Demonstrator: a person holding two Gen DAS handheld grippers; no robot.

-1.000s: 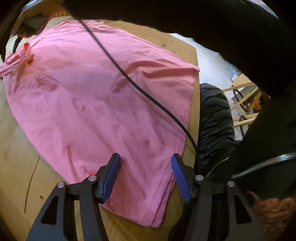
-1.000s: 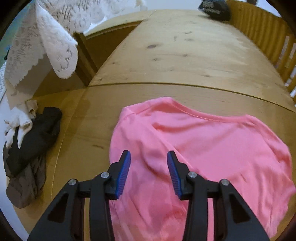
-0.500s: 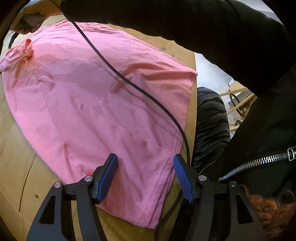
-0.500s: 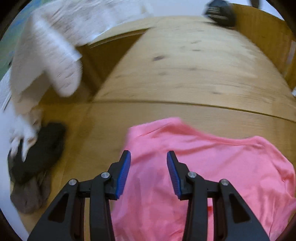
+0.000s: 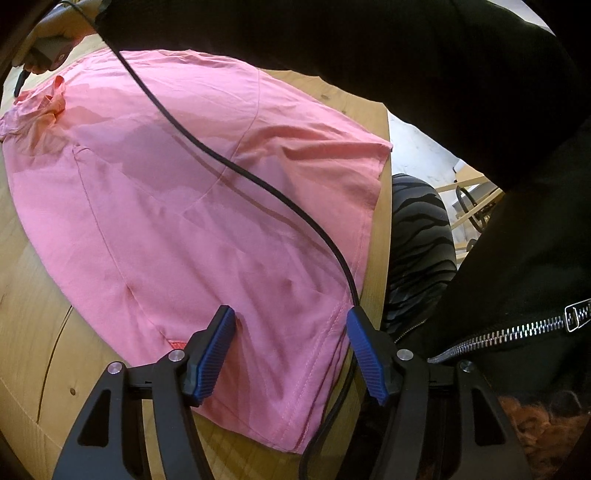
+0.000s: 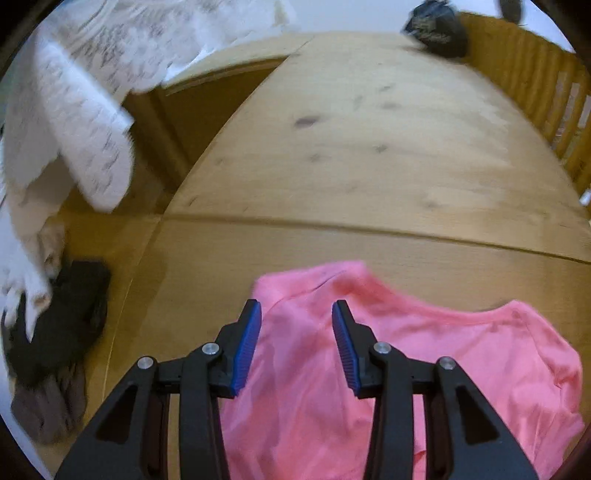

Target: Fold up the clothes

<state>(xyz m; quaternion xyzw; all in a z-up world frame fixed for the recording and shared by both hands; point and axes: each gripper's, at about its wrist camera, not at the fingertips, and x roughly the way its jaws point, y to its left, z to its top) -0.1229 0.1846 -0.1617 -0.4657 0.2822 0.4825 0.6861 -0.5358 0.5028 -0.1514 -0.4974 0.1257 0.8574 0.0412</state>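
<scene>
One wooden worktop (image 5: pixel 33 302) is carrying one pink shirt (image 5: pixel 177 206), which is lying spread flat across it and reaching the near edge. In the right wrist view, one white lace cloth (image 6: pixel 74 122) is hanging at the far left, with one dark heap of clothes (image 6: pixel 55 339) sitting below it at the worktop's left edge and one dark bundle (image 6: pixel 436 29) resting at the far end. One black cable (image 5: pixel 236 170) is trailing over the shirt.

Two tools are showing. The left tool (image 5: pixel 291 354) is hovering over the shirt's hem corner, its jaws standing apart with nothing pressed between them. The right tool (image 6: pixel 295 347) is hanging over the shirt's opposite end, its jaws likewise parted and gripping nothing.
</scene>
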